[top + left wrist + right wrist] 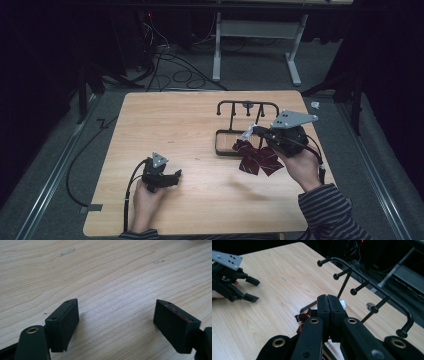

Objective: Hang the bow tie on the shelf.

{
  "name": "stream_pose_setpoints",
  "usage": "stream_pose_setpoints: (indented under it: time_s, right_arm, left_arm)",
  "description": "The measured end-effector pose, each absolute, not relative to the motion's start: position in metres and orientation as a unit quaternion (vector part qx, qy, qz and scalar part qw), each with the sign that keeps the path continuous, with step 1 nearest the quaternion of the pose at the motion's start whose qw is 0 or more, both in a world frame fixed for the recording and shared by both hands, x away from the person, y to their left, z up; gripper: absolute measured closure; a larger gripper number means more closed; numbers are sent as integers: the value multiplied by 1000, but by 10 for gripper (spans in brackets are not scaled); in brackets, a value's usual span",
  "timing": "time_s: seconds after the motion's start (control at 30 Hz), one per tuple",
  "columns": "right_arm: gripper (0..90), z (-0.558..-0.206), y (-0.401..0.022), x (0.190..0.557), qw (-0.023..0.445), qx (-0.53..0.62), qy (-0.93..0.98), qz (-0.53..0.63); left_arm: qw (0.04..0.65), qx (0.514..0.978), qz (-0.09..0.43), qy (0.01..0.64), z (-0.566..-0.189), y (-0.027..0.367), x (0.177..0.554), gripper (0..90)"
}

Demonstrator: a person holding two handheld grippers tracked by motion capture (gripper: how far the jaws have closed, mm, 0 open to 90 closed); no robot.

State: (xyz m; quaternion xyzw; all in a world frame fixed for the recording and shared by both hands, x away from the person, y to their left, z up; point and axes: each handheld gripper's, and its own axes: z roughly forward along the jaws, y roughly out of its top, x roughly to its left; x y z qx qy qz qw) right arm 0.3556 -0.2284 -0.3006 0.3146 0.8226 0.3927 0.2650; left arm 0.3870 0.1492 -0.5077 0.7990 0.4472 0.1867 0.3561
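Maroon bow [258,160], jaws of the right gripper [256,130] clamped on its white strap, should lift steadily toward the rack's pegs [248,112] at the bench's [165,125] far right, left gripper [176,175] released.

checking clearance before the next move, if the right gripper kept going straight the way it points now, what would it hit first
Most likely the black peg rack. The right gripper, shut on the dark red bow, points toward the rack's row of knobbed pegs, which stand just ahead of its jaws. Which peg comes first is hard to tell, since depth is unclear.

Lab: black curtains [30,75], floor cables [175,70], test table [165,125].
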Motion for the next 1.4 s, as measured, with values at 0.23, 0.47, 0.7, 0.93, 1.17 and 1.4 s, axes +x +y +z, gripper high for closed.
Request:
stream_pose_setpoints:
  time_s: [0.23,0.47,0.7,0.93,1.17,1.4]
  right_arm:
    - [900,-294,-231,364,258,308,826,395]
    - [900,-291,-227,374,257,302,831,391]
    - [900,-293,-221,387,252,302,834,387]
    - [900,-295,-221,398,242,312,832,390]
    - [900,-294,-220,408,238,317,829,394]
    - [900,-295,-218,419,231,325,826,398]
  left_arm:
    - [356,799,187,448,-508,149,387,214]
    - [356,799,187,448,-508,149,387,214]
    - [356,799,187,448,-508,149,387,214]
    - [356,799,187,448,-508,149,387,214]
    - [356,799,187,448,-508,149,387,214]
    - [356,799,187,448,-508,149,387,214]
